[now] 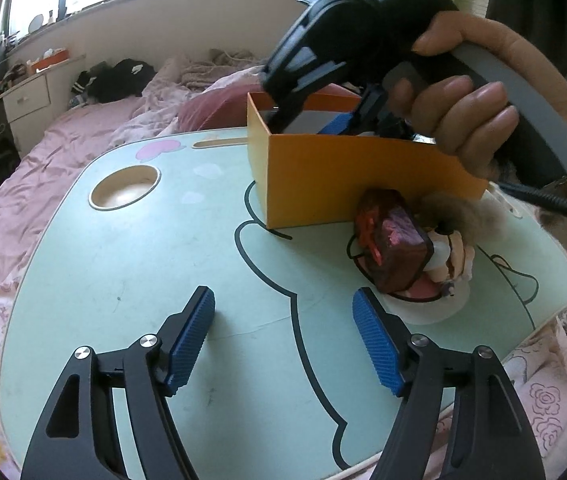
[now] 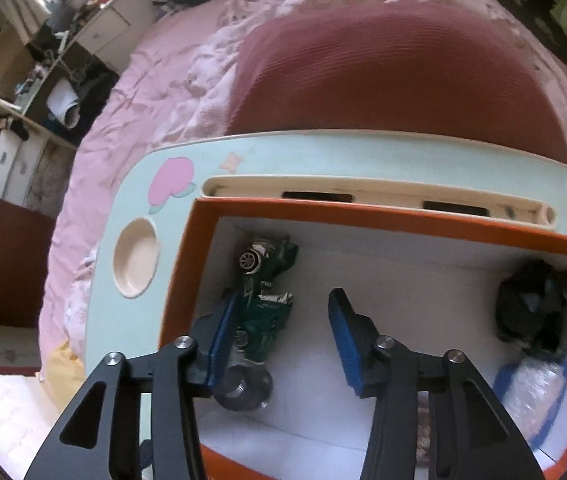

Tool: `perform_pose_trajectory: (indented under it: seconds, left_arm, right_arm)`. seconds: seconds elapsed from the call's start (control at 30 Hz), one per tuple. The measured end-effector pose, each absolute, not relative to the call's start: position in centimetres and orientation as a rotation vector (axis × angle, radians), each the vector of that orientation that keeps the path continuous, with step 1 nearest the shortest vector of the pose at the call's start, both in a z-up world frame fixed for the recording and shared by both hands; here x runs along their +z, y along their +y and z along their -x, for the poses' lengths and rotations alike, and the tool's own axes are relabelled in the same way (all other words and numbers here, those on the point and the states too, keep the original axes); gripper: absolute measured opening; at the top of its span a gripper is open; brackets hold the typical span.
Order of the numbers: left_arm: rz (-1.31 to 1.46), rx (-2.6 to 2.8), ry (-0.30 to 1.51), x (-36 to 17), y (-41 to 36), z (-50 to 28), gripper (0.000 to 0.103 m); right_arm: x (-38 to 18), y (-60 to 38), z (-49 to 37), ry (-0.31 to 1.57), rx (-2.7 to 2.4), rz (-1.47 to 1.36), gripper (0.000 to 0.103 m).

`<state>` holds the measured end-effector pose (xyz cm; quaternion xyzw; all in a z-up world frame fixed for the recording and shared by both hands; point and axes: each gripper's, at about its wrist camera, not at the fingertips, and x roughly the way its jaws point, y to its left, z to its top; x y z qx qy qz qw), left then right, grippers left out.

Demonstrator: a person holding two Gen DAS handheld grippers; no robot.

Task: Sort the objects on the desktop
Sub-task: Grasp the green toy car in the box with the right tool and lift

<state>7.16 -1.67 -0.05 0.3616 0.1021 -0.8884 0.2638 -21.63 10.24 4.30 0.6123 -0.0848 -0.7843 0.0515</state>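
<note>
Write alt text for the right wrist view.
The right tongs reach down into an orange box with a white floor, open, a green toy car against the left finger. A crumpled black object lies at the box's right, on a mint table.

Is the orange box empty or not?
Not empty. Inside the orange box lie a green toy car, a black lump and more.

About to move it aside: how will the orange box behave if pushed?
The orange box looks like thin card, so probably light and easy to slide on the smooth tabletop. Its tall open walls may flex or tip if pushed high.
</note>
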Motion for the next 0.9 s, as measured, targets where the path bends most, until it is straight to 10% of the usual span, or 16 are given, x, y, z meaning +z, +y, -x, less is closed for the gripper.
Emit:
perform_pose_trajectory:
  seconds: [0.5, 0.9]
  left_arm:
    - [-0.989, -2.431, 0.251, 0.4, -1.2, -7.2, 0.075]
    - [-1.035, -2.361, 0.208, -0.1, -1.0, -6.1, 0.103]
  right_arm:
    - [5.6, 12.3, 19.6, -0.283, -2.458, -1.673, 0.023]
    - [13.3, 20.2, 0.4, -0.289, -2.695, -1.214, 0.023]
